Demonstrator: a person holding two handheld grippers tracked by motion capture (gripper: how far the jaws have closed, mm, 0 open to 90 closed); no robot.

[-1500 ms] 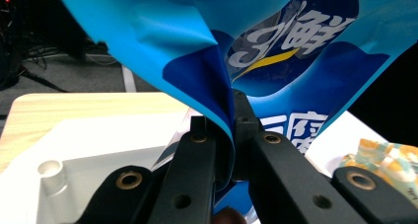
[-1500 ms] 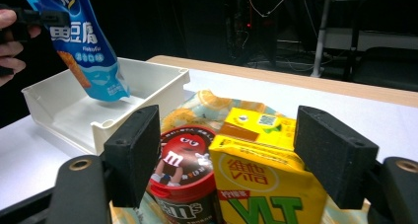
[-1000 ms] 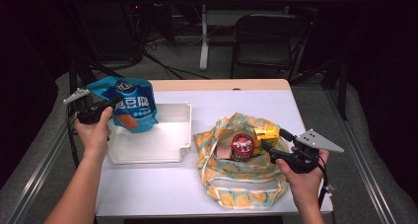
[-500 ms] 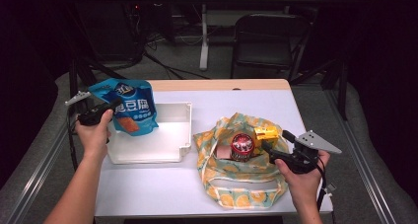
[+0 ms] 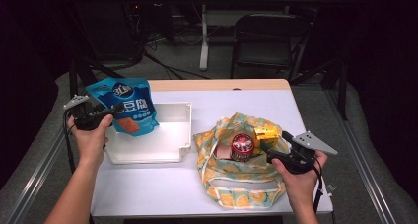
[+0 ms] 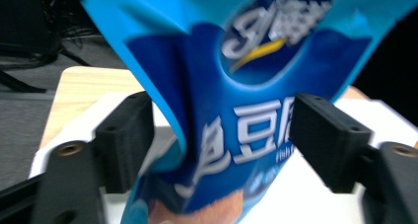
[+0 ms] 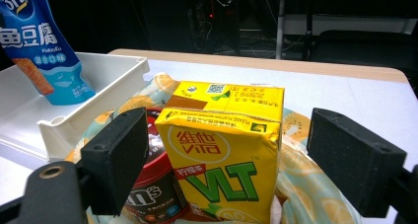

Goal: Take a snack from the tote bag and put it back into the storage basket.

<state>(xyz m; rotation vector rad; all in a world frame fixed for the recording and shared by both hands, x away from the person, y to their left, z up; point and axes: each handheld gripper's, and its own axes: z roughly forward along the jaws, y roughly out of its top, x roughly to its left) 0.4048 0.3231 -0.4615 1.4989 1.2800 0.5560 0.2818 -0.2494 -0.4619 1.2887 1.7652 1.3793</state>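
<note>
A blue snack pouch [image 5: 125, 108] stands tilted at the left end of the white tray [image 5: 167, 150]. My left gripper [image 5: 114, 111] is beside it, and its jaws have just been opening. In the left gripper view the pouch [image 6: 236, 135] hangs blurred between the two pads, with gaps on both sides. On the right, a yellow drink carton [image 5: 266, 132] and a red can [image 5: 242, 146] sit in a lemon-print cloth bag [image 5: 236, 197]. My right gripper [image 5: 273, 144] is open around the carton [image 7: 222, 155], with neither pad touching it.
The tray's near wall [image 7: 98, 105] lies just left of the bag. The table's wooden far edge [image 5: 217, 84] runs behind both. A black chair [image 5: 268, 41] stands beyond the table. Bare white tabletop lies in front of the tray.
The left jaws have gone from shut on the pouch to open, and the pouch sits slightly lower against the tray. The right hand has stayed by the bag.
</note>
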